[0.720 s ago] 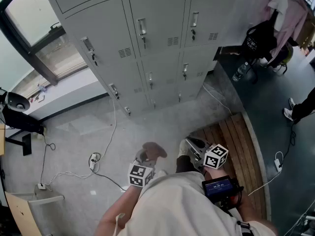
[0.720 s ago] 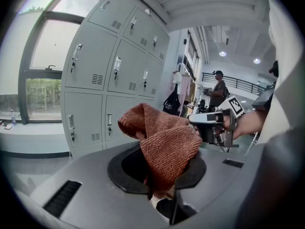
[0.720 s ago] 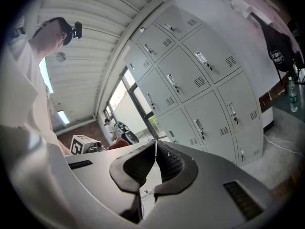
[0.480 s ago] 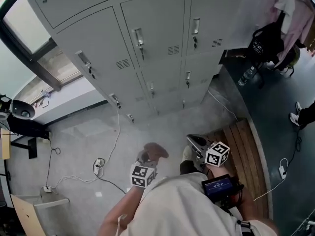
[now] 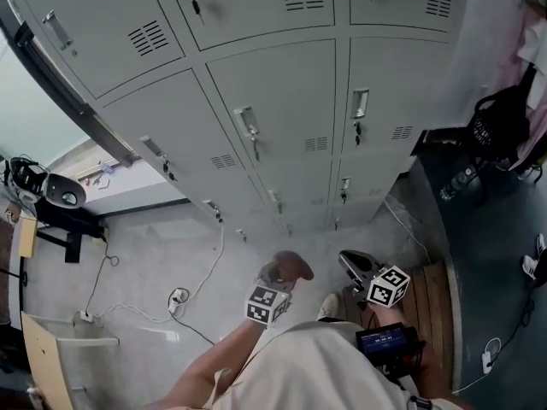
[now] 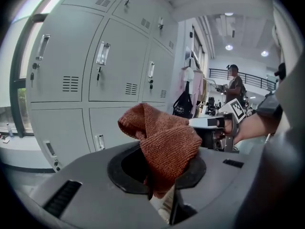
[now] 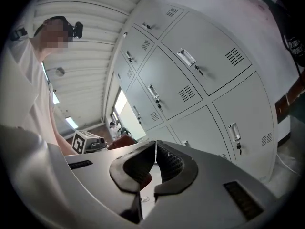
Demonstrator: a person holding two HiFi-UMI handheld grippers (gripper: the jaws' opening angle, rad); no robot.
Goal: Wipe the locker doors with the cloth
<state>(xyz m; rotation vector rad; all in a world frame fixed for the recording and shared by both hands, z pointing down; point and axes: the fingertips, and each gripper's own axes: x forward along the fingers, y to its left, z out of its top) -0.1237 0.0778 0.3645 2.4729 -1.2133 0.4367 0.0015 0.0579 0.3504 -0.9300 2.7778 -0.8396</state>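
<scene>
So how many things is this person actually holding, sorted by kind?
Grippers: 2 (left gripper, right gripper)
Cloth: 1, clamped in the left gripper
Total: 3

Soft, even daylight fills the head view, coming from the window (image 5: 38,122) at far left. The grey locker doors (image 5: 282,109) show no hard shadows or glare, and the pale floor (image 5: 145,246) looks slightly washed out. Both gripper views are strongly fisheye, with black corners and bowed locker lines. In the left gripper view the ceiling lamps (image 6: 229,47) burn as small white spots, while the cloth (image 6: 164,142) is sharp, its weave clear. The right gripper view is dimmer near the lens.
</scene>
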